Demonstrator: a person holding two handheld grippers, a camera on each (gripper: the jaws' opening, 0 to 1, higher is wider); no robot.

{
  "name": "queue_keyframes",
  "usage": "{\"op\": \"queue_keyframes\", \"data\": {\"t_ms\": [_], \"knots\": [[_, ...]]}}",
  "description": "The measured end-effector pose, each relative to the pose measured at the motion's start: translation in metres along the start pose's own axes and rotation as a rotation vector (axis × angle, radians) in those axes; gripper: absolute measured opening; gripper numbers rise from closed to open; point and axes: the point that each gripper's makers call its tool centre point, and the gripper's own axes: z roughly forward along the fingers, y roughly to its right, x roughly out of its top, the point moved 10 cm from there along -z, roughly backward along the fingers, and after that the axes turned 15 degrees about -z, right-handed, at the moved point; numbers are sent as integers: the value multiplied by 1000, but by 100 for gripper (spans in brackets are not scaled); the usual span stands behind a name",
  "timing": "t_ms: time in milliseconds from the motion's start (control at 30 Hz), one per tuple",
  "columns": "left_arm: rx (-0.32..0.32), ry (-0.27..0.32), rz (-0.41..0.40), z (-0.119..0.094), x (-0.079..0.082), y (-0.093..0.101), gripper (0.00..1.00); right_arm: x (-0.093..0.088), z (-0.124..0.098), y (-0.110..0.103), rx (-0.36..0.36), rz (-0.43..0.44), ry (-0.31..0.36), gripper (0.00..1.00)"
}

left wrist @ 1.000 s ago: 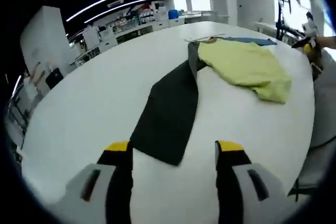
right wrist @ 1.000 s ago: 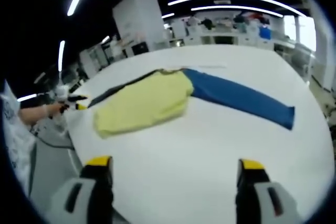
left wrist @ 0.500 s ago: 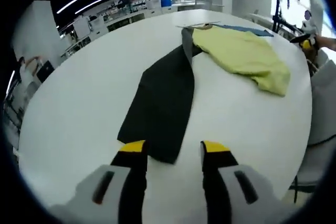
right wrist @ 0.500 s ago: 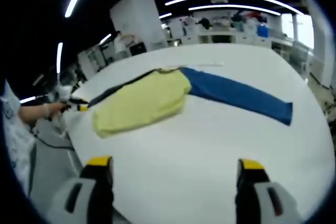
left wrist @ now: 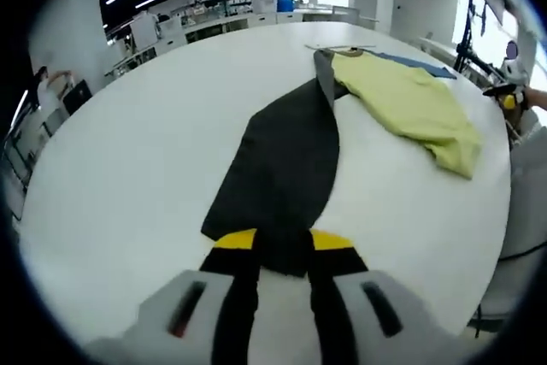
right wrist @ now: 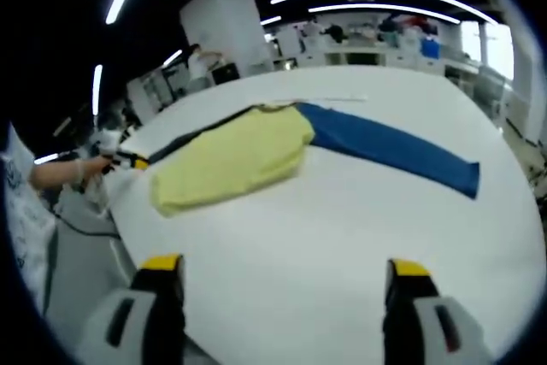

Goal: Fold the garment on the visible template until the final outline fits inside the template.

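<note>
While the left gripper (left wrist: 283,242) sits at the near hem of the black sleeve (left wrist: 282,164), the right gripper (right wrist: 283,269) hangs over bare table (right wrist: 342,211).

L. gripper view: jaws narrowed to a slim gap w/ the black sleeve's end edge between the yellow tips; whether they pinch the cloth cannot be told. The sleeve runs away across the white table to the yellow garment body (left wrist: 413,107), which lies bunched w/ a blue strip (left wrist: 414,62) just beyond it. R. gripper view: jaws wide apart, holding nothing; yellow garment body (right wrist: 235,158) lies ahead-left, blue sleeve (right wrist: 389,150) stretches flat to the right of it, touching it at the collar end. A person's hand (right wrist: 68,173) w/ the other gripper shows at the left table edge.
</note>
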Motion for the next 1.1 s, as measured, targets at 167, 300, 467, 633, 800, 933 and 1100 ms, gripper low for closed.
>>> {"op": "queue_keyframes", "data": {"t_ms": [167, 300, 467, 633, 800, 933, 1100], "knots": [[-9, 5, -28, -2, -1, 2, 2, -1, 0, 0, 0, 2, -3, 98], [-7, 15, -56, -8, -1, 0, 1, -2, 0, 0, -3, 9, -1, 98], [-37, 74, -142, -19, 5, 1, 0, -3, 0, -4, 0, 9, -2, 98], [-73, 139, -256, -30, 16, 12, 0, -1, 2, -4, 8, 3, -2, 98], [-113, 272, -454, -41, 32, 0, 0, 1, 4, -3, 13, -1, -1, 98], [-134, 380, -683, -43, 42, -19, 0, 1, 5, -4, 17, 2, -6, 98], [-106, 412, -782, -33, 44, -47, 0, 2, 5, -3, 11, 10, 4, 98]]}}
